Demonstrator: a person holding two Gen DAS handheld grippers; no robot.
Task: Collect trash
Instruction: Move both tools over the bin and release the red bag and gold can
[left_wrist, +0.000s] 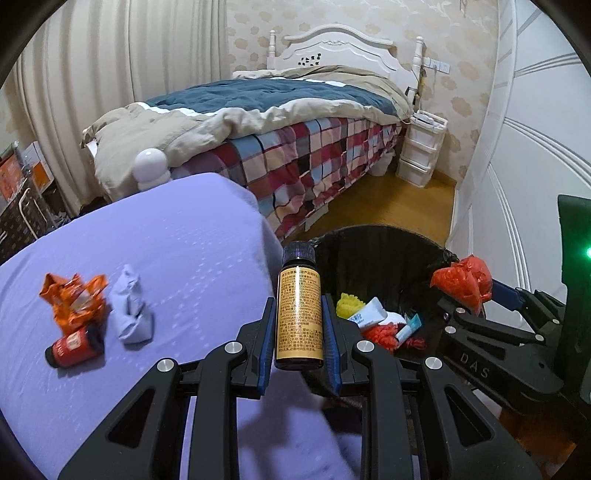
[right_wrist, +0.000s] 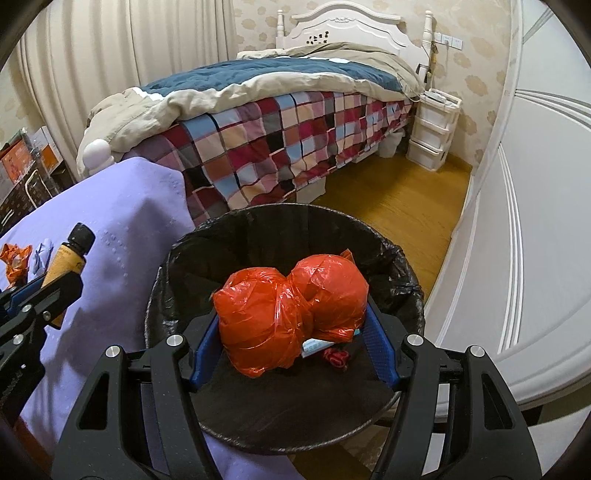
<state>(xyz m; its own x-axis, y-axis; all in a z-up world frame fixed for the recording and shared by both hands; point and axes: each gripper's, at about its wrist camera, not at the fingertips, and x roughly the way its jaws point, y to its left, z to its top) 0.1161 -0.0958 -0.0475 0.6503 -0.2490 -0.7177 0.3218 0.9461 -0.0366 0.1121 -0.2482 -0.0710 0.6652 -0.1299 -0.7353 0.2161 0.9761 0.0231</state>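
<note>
My left gripper (left_wrist: 298, 314) is shut on a small brown bottle (left_wrist: 298, 314) with a gold label and dark cap, held upright over the edge of the purple-covered table (left_wrist: 177, 251), beside the bin. The bottle (right_wrist: 68, 258) also shows at the left of the right wrist view. My right gripper (right_wrist: 295, 325) is shut on a knotted red plastic bag (right_wrist: 291, 314), held above the black-lined trash bin (right_wrist: 402, 273). In the left wrist view the red bag (left_wrist: 463, 282) hangs over the bin's (left_wrist: 369, 240) right rim. Inside lie a white tube, yellow and red scraps.
On the purple cloth lie an orange wrapper (left_wrist: 74, 295), a small red bottle (left_wrist: 72, 349) and a crumpled pale wad (left_wrist: 131, 312). Beyond stands a bed with a checked quilt (left_wrist: 295, 155), a white drawer unit (left_wrist: 421, 147) and wardrobe doors (left_wrist: 524, 147) on the right. Wood floor lies between.
</note>
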